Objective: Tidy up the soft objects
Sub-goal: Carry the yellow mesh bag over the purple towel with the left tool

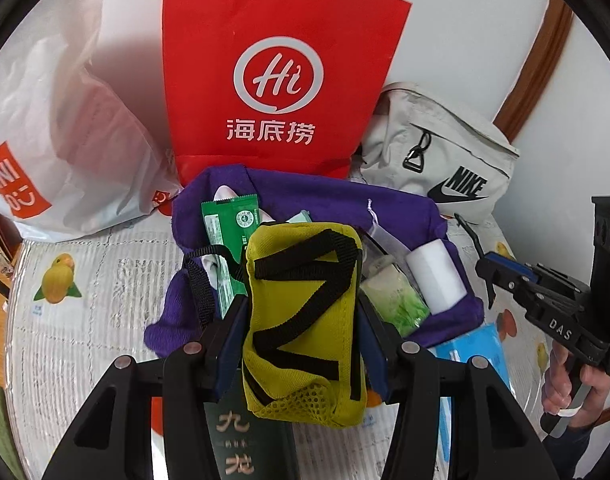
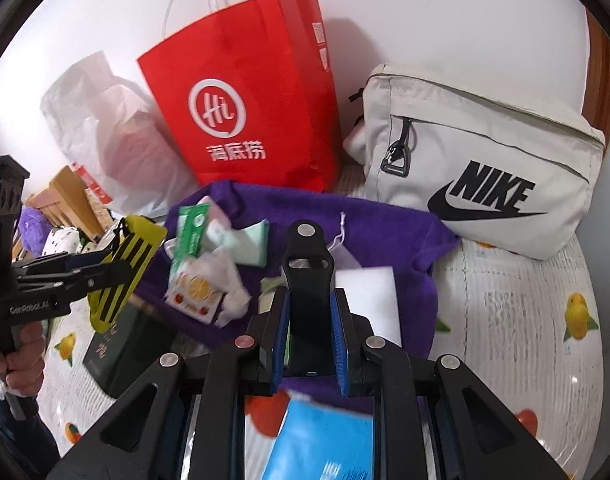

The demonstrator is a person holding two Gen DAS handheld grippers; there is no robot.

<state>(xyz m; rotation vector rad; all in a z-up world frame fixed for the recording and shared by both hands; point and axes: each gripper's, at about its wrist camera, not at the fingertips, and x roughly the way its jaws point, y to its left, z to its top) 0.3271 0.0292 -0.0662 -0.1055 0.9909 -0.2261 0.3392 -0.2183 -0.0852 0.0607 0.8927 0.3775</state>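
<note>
Yellow pouch (image 1: 305,320), black-strapped, mesh-cornered: pinched by left tongs (image 1: 301,344) above the purple cloth (image 1: 405,208) heaped with packets. Black strap (image 2: 309,300): pinched upright in right tongs (image 2: 309,344) over the same cloth. Handling advice: keep both grips firm, carry low, and set each down clear of the loose packets, probably toward the red bag (image 1: 281,68).

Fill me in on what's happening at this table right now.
A person is sorting soft items with two handheld grippers. The left gripper is clamped on a yellow pouch with black straps; the right gripper grips a black strap-like piece. Both are held above a purple cloth piled with packets, with a red paper bag and a Nike pouch behind.
</note>
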